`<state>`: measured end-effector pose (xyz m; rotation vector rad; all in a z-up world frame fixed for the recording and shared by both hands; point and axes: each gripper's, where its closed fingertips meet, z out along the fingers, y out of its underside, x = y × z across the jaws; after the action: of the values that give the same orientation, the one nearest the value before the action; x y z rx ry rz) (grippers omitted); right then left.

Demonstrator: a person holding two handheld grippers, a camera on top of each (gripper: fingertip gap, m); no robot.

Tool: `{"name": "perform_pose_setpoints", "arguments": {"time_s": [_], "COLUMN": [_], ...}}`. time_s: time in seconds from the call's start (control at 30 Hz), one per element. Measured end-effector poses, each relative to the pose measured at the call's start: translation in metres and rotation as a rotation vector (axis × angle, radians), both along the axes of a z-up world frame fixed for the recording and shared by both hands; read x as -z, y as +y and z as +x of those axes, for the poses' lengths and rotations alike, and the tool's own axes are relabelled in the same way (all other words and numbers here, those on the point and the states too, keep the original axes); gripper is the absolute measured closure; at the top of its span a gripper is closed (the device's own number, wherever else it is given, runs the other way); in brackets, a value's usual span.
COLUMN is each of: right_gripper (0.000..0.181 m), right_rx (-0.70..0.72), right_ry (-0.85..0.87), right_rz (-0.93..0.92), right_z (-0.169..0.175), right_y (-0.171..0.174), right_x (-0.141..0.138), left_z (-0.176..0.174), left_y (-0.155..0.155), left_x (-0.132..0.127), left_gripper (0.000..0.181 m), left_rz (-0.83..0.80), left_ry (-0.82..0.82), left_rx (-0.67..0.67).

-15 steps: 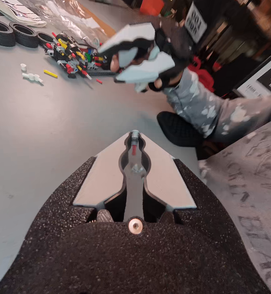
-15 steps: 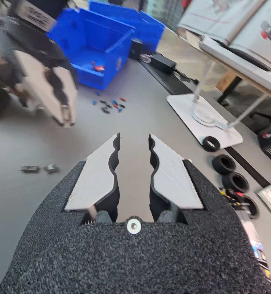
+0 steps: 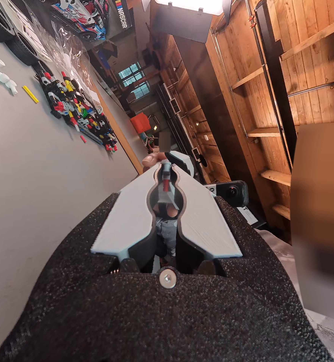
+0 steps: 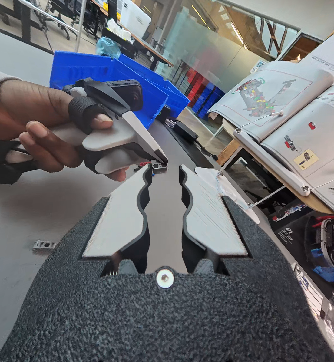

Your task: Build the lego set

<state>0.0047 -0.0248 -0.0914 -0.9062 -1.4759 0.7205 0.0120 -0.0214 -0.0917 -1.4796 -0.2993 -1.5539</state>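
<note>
My left gripper [image 3: 165,168] is shut on a small grey lego piece [image 3: 165,172] with a red pin [image 3: 165,185] and holds it lifted off the table. In the right wrist view the left gripper [image 4: 163,160] pinches that grey piece [image 4: 159,168] just ahead of my right gripper [image 4: 164,168], which is open and empty, its left fingertip close beside the piece. The partly built lego car chassis [image 3: 78,109] lies on the grey table [image 3: 34,176] at the upper left. The open instruction book [image 4: 291,117] stands on a stand at the right.
Black tyres [image 3: 15,45], white pieces [image 3: 4,78] and a yellow axle [image 3: 30,94] lie near the chassis. Blue bins [image 4: 111,82] stand at the back. A grey lego beam [image 4: 44,244] lies on the table at the left. The set's box [image 4: 307,235] is at the right. The tips of both grippers are at nearly the same place.
Both grippers have risen and tilted and come together tip to tip. The left gripper still holds the grey piece, which now sits just ahead of the open right fingers.
</note>
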Motion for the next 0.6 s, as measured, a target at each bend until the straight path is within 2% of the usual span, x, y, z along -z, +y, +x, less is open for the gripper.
{"name": "perform_pose_setpoints", "arguments": {"time_s": [0.07,0.1,0.2,0.27,0.37,0.5,0.6], "right_gripper": [0.159,0.174,0.178,0.178,0.169,0.168,0.175], "right_rx": [0.009,0.063,0.099,0.042,-0.071,-0.102,-0.116], "right_ry": [0.013,0.044,0.085,0.089,0.031,-0.022,-0.021], "right_rz": [-0.03,-0.047,-0.112,-0.189,-0.308,-0.418,-0.433], "right_z": [0.005,0.009,0.019,0.021,0.016,0.007,0.004], "right_y": [0.011,0.024,0.043,0.036,0.01,-0.004,-0.008], "right_x": [-0.004,-0.009,-0.019,-0.018,-0.003,0.008,0.008], "left_z": [-0.006,-0.007,-0.007,-0.009,-0.011,-0.01,-0.006], "left_y": [-0.001,-0.002,-0.002,-0.001,0.002,0.002,0.002], "left_x": [-0.001,-0.001,0.001,-0.001,0.001,-0.002,-0.003], "left_gripper": [0.176,0.176,0.176,0.176,0.176,0.177,0.176], "left_rz": [0.008,0.011,0.01,0.012,0.022,0.059,0.08], "left_ry": [-0.002,-0.003,-0.009,-0.032,-0.019,-0.001,0.036], "left_rx": [-0.012,-0.004,0.001,-0.007,-0.045,-0.075,-0.087]}}
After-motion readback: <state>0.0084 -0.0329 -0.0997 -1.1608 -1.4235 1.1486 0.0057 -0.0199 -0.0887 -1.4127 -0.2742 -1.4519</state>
